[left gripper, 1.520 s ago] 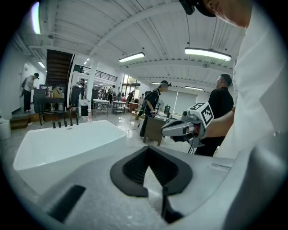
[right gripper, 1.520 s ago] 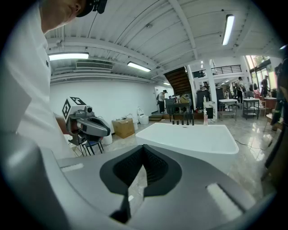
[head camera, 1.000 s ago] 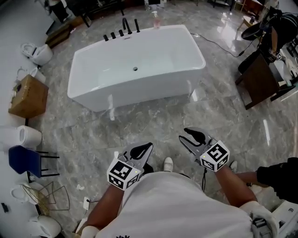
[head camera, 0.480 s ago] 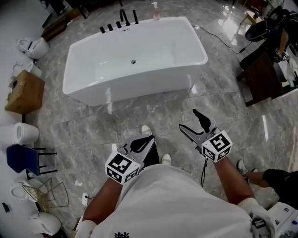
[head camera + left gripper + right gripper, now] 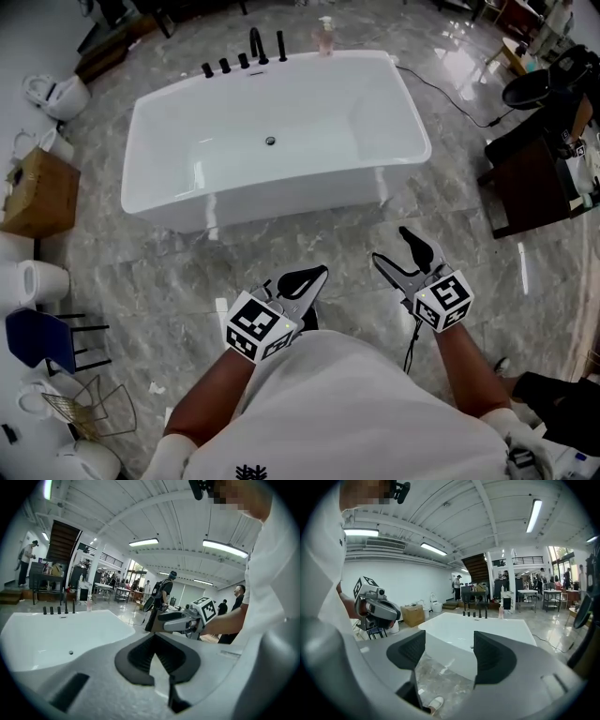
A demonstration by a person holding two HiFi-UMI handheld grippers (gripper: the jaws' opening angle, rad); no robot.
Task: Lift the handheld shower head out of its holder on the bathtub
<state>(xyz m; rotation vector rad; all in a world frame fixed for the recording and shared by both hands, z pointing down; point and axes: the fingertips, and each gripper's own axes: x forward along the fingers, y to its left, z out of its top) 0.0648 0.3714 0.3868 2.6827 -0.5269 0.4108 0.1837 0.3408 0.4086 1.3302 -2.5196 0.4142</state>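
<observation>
Far side of the tub: the black shower head (image 5: 281,44) stands upright on the far rim of the white tub (image 5: 412,141), its long axis close to vertical; the holder at its foot is too small to make out. It appears to be the right-hand end of a row of black fittings, with three knobs (image 5: 225,66) and a curved spout (image 5: 255,44) to its left and a pinkish bottle (image 5: 325,36) just beyond on the right. Both claws hover over the marble floor (image 5: 187,272) on the near side, well apart from the head, with the whole basin lying between. The left claw (image 5: 319,274) has its jaws drawn together on nothing. The right claw (image 5: 389,243) stands wide, its jaws just easing closed, with only the floor and tub showing between them. Seen from above, the head lies straight ahead and across the tub from the left claw, and ahead and off to the left from the right claw. By that line the left hand looks slightly nearer, though the right is the one spread enough to take a grip. Since the head stands vertical, the likely approach is level from the side, followed by a straight pull upward.
</observation>
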